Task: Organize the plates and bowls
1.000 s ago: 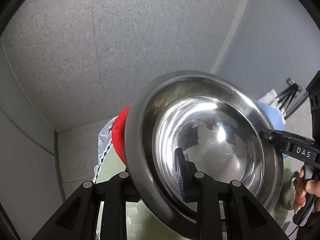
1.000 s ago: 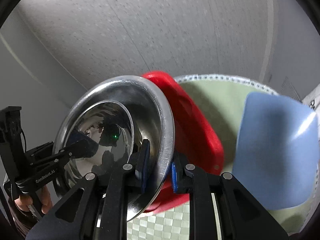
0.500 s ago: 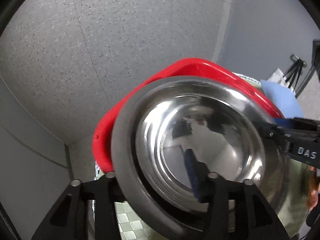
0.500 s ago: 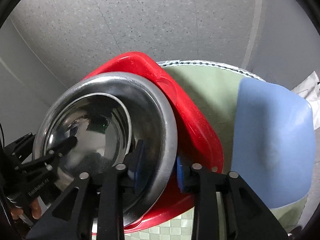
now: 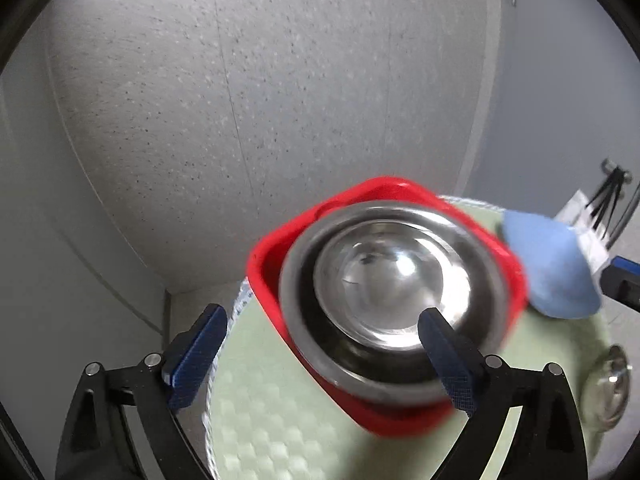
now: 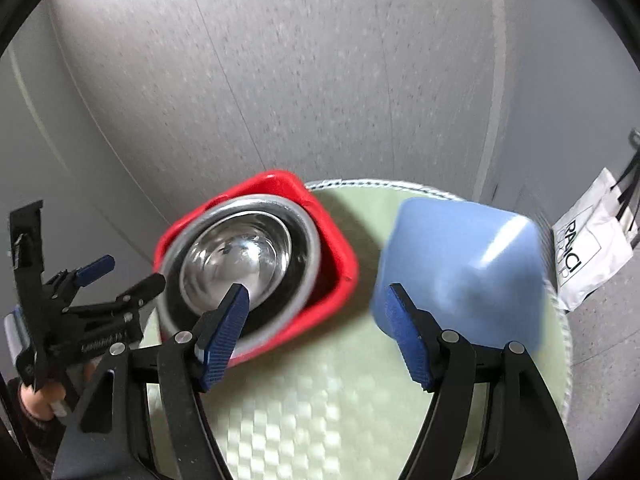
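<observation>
A steel bowl [image 5: 392,292] [image 6: 240,256] rests inside a red square bowl [image 5: 272,280] [image 6: 336,264] at the far left of the green mat [image 6: 320,400]. A blue square dish [image 5: 548,268] [image 6: 464,272] lies upside down to the right of it. My left gripper [image 5: 322,314] [image 6: 128,276] hangs just short of the steel bowl, its jaws opening and pressing on nothing. My right gripper [image 6: 317,292] is drawn back over the mat between the red bowl and the blue dish, its jaws also opening, with nothing between them.
A small steel dish [image 5: 608,388] sits at the mat's right edge. A white bag [image 6: 592,264] lies on the floor beyond the blue dish. A hand [image 6: 40,396] holds the left gripper's handle. Grey speckled floor surrounds the round table.
Both grippers were shut on the steel bowl's rim. They set it down into the red bowl, spread their jaws and drew back and up from it.
</observation>
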